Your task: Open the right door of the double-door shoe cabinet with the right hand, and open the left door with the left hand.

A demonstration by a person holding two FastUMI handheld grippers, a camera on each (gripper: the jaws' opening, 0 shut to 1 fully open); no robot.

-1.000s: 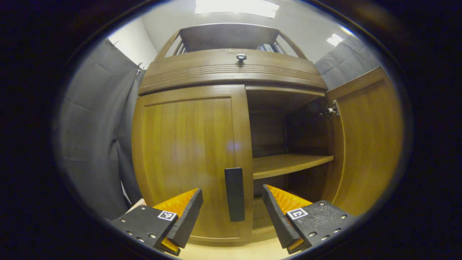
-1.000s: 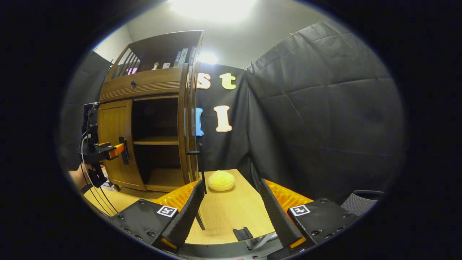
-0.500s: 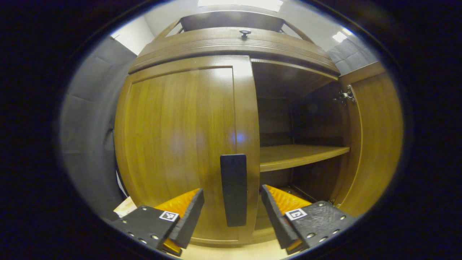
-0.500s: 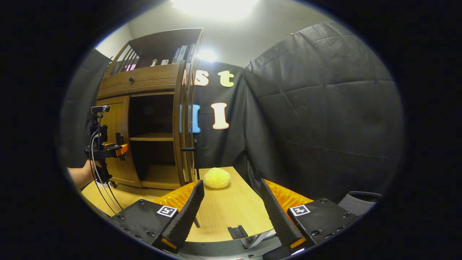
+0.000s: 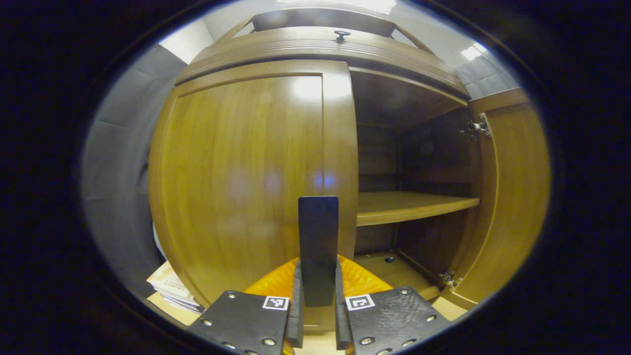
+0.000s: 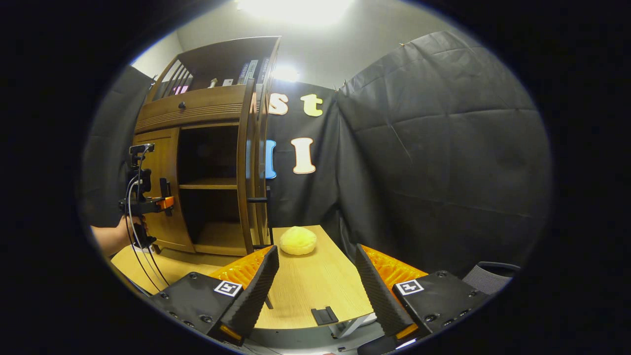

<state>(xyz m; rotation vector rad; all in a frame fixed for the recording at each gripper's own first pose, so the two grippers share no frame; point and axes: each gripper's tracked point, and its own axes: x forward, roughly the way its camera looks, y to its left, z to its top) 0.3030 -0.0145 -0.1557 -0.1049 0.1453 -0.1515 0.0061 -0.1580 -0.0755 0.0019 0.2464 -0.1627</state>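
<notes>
The left gripper (image 5: 317,315) has its two fingers drawn in narrow on the flat black handle (image 5: 318,246) of the left door (image 5: 246,167), one finger pressed to each side of the handle's lower part. The handle stands upright and rises above the fingertips. Behind it the left door lies closed against the shoe cabinet (image 5: 320,47). To the right of the gripper the cabinet's inside is open to sight, with a wooden shelf (image 5: 409,207) across the middle and the floor of the lower compartment below it. Farther right the right door (image 5: 512,197) stands swung outward, a metal hinge (image 5: 474,129) near its top. Above the doors runs a drawer front with a small round knob (image 5: 341,34). Low to the left of the gripper, a stack of papers (image 5: 170,291) lies by the cabinet's foot.

The right gripper (image 6: 315,291) hangs well apart from the cabinet with its fingers spread wide and nothing between them. Beyond its fingertips lies a wooden table (image 6: 315,296) with a round yellow object (image 6: 297,240) near the far edge. To its left the right door shows edge-on, its handle (image 6: 259,199) sticking out. Farther left, the left gripper sits at the left door's handle, a hand (image 6: 116,236) holding it from below.
</notes>
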